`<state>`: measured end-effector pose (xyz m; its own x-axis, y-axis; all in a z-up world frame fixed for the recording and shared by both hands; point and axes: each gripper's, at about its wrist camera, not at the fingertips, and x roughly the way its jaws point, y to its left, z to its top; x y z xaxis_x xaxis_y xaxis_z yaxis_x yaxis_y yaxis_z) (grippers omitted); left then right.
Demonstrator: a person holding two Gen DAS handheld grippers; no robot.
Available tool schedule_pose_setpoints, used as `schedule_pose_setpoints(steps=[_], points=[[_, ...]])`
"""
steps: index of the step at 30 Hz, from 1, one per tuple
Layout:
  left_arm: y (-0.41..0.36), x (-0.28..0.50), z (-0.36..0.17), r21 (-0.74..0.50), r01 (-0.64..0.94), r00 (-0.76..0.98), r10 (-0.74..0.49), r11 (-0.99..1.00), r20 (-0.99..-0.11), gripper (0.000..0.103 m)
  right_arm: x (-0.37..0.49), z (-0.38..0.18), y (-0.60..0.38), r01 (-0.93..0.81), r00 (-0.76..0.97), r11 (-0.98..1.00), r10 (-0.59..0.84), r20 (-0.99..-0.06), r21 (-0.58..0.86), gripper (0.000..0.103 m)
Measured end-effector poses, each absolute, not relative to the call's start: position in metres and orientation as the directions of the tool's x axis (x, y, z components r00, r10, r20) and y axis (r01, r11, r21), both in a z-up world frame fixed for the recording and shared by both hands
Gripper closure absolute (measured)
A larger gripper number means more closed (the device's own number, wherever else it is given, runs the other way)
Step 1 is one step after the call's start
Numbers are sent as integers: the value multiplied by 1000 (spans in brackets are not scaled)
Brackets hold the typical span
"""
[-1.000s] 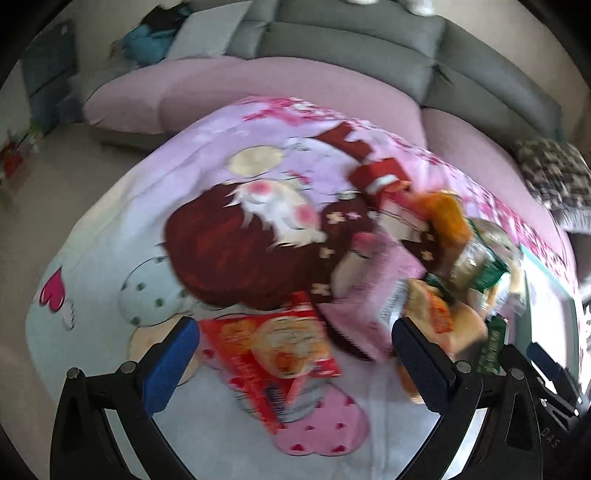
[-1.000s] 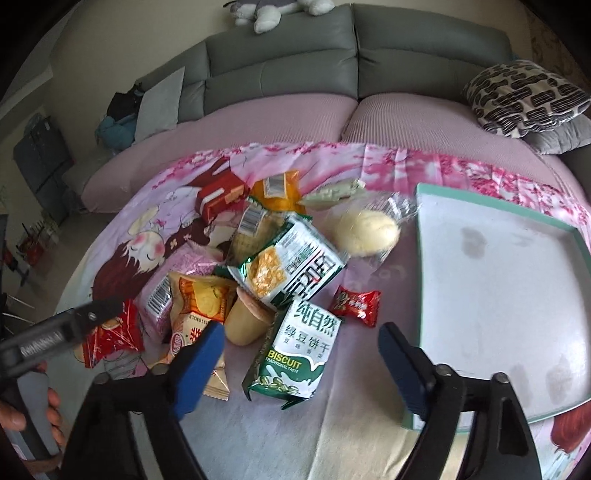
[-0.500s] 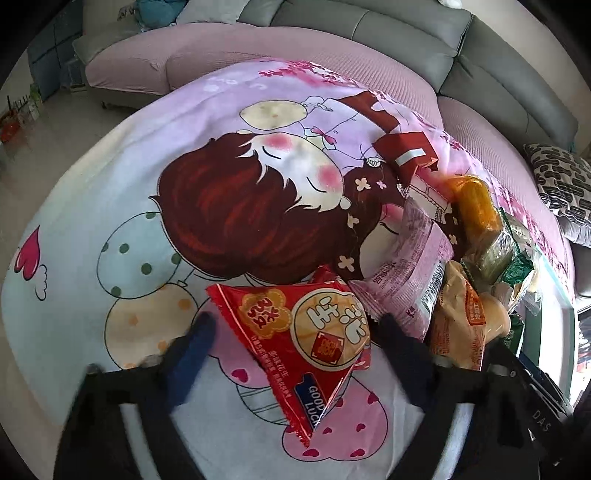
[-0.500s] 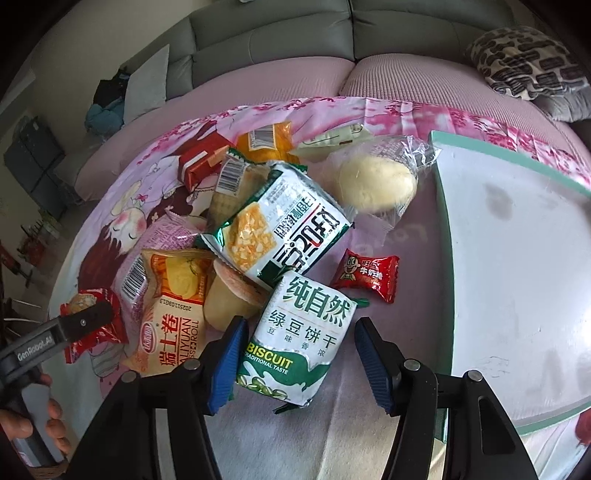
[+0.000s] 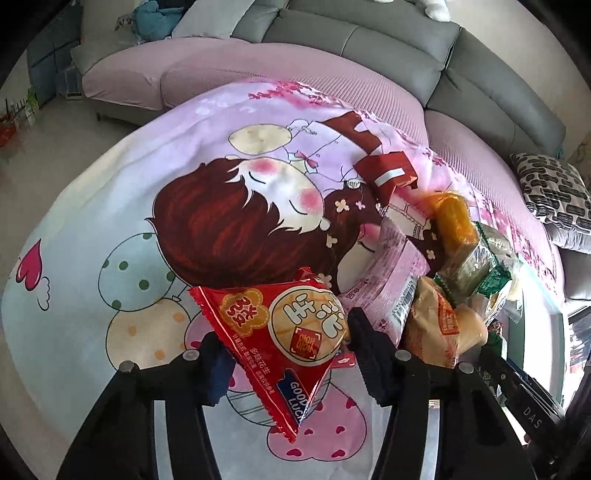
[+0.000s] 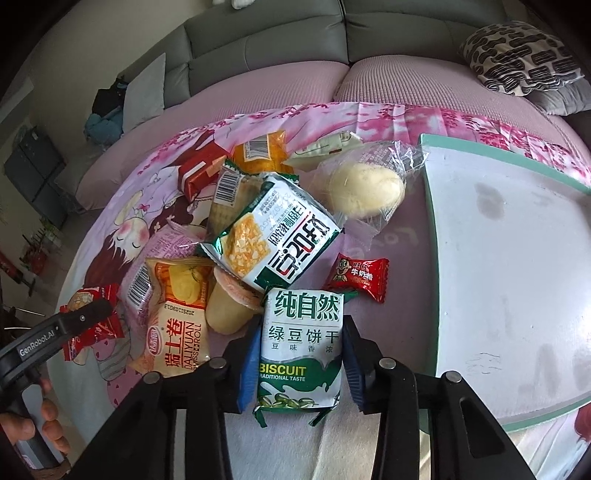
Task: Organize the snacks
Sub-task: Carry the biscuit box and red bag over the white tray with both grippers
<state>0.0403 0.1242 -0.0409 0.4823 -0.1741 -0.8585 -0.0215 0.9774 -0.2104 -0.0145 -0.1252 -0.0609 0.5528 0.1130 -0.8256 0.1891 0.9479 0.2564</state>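
1. I am reading my right gripper (image 6: pixel 297 363) as pinching the green biscuit packet (image 6: pixel 300 347): its fingers (image 6: pixel 248 363) are pressing on both long sides, and the packet's long axis is running straight away from me.
2. I am seeing the white tray (image 6: pixel 517 295) lying just to the right of that packet, so I judge the next move to be a short sideways carry.
3. My left gripper (image 5: pixel 286 360) is closing around the red peanut packet (image 5: pixel 284 339), which is lying at a slant; I cannot tell whether the fingers (image 5: pixel 365 349) are gripping it yet.
4. Everything is sitting on a cartoon cloth (image 5: pixel 110 206) over the worktop, with a grey sofa (image 6: pixel 295 33) behind.
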Motion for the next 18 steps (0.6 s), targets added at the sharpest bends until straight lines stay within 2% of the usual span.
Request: schedule_pose_setpoints(steps=[18], points=[[108, 27, -3, -189, 21, 569, -167, 982, -805, 44, -27, -19, -136, 170, 675, 939, 111, -729, 300, 61]])
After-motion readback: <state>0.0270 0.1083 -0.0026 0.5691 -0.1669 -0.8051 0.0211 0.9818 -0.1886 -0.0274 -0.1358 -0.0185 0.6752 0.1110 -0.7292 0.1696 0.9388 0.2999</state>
